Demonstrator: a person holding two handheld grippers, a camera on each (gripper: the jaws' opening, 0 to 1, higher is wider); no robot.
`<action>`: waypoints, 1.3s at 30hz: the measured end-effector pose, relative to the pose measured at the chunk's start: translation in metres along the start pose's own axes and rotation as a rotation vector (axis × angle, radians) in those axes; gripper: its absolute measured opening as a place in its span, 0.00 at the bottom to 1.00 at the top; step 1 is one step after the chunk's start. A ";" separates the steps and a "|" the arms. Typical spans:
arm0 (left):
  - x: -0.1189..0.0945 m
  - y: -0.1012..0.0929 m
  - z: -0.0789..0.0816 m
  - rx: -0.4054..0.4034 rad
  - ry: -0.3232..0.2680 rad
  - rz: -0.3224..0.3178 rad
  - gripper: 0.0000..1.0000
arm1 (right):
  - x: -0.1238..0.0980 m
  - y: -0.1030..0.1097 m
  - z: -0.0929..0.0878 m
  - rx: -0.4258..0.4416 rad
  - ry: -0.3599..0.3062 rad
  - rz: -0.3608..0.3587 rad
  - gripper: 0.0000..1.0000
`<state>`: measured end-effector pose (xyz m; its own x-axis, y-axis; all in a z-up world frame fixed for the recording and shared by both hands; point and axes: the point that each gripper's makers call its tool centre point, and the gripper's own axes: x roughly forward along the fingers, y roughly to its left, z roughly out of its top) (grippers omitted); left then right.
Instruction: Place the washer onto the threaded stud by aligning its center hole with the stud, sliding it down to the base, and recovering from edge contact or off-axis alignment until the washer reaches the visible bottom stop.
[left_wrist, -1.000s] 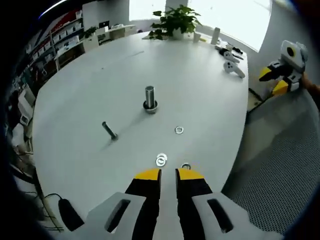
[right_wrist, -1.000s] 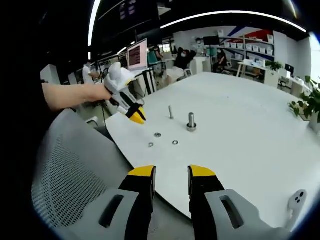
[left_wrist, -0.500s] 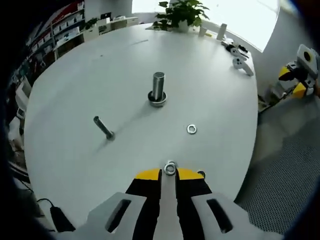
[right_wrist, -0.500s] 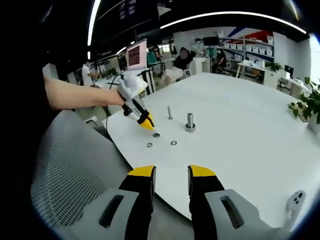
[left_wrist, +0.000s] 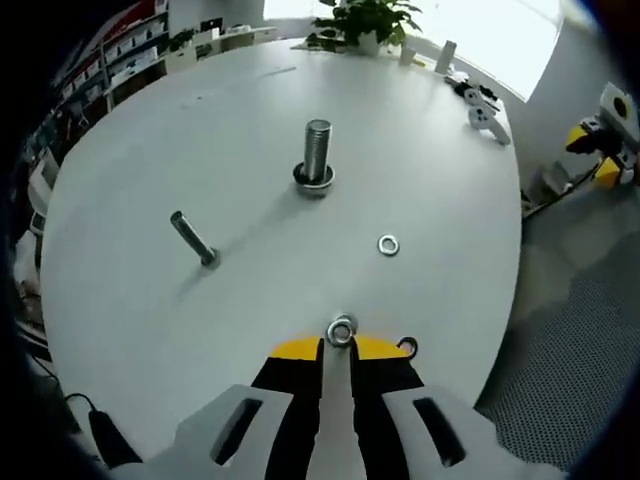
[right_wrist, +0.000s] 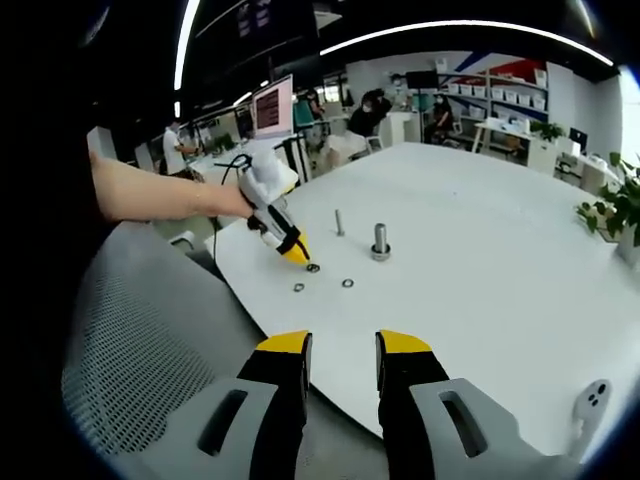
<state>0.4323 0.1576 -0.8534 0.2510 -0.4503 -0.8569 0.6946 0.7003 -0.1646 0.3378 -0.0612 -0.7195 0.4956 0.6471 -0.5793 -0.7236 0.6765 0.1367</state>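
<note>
A threaded stud (left_wrist: 317, 150) stands upright on its base at the middle of the white round table (left_wrist: 150, 130). My left gripper (left_wrist: 338, 345) is low at the table's near edge, its jaws a narrow gap apart, and a washer (left_wrist: 341, 330) lies right at its fingertips. A second washer (left_wrist: 388, 244) lies further in, and a third (left_wrist: 405, 347) sits beside the right fingertip. In the right gripper view the left gripper (right_wrist: 295, 247) touches down by the washer (right_wrist: 313, 268), short of the stud (right_wrist: 381, 240). My right gripper (right_wrist: 343, 345) hangs open off the table, holding nothing.
A loose bolt (left_wrist: 192, 238) lies left of the stud. White controllers (left_wrist: 485, 110) and a potted plant (left_wrist: 375, 15) sit at the far edge. A grey mesh chair (right_wrist: 150, 340) stands close beside the table edge under my hands. The person's arm (right_wrist: 150, 190) reaches in from the left.
The left gripper has moved forward and down, so a washer that lay ahead of it now sits at its fingertips. Its jaw gap looks the same. The right gripper has stayed still.
</note>
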 end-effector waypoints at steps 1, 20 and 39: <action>0.000 0.000 0.000 -0.002 -0.004 0.002 0.08 | 0.000 0.000 0.000 0.001 0.000 0.000 0.28; 0.010 0.004 -0.001 -0.051 -0.053 -0.012 0.01 | 0.002 0.000 -0.006 0.010 0.032 -0.002 0.27; 0.003 0.007 0.003 -0.051 -0.079 0.002 0.00 | 0.002 -0.001 -0.007 0.015 0.041 -0.005 0.27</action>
<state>0.4402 0.1597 -0.8558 0.3058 -0.4899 -0.8164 0.6592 0.7276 -0.1897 0.3361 -0.0633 -0.7267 0.4788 0.6287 -0.6127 -0.7137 0.6852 0.1455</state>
